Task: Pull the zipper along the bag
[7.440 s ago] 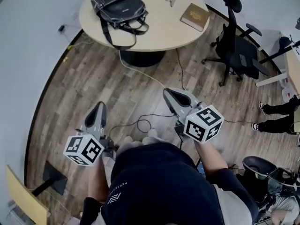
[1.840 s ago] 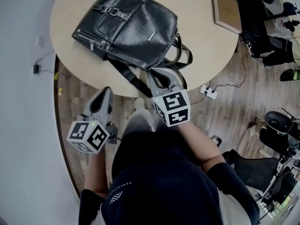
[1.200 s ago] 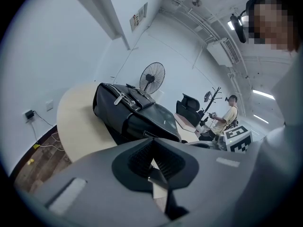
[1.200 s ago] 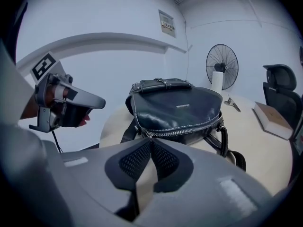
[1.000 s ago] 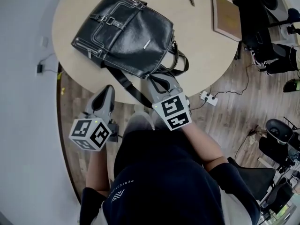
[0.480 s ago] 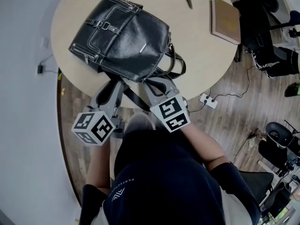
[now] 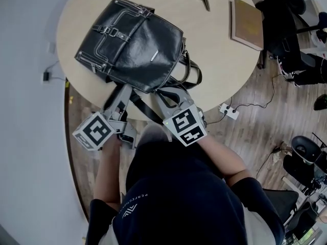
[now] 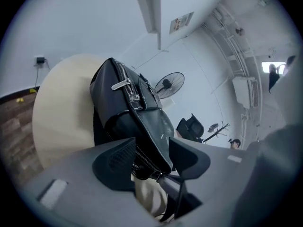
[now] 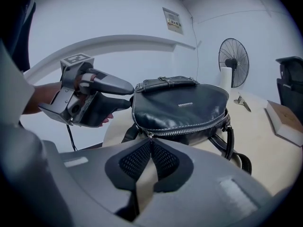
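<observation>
L gripper (image 8: 152,154): jaws apart, just been opening, bag (image 7: 135,40) corner between them, pads not pressing. Bag lies on round table (image 7: 214,55); its metal logo plate (image 7: 154,56) is illegible. R gripper (image 9: 150,143): clenched, empty, near zipper (image 9: 189,126).

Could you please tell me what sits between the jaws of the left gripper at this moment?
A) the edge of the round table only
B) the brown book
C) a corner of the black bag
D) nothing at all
C: in the left gripper view, the left gripper, whose jaws have just been opening, stands with its jaws apart around the lower corner of the black bag.
</observation>
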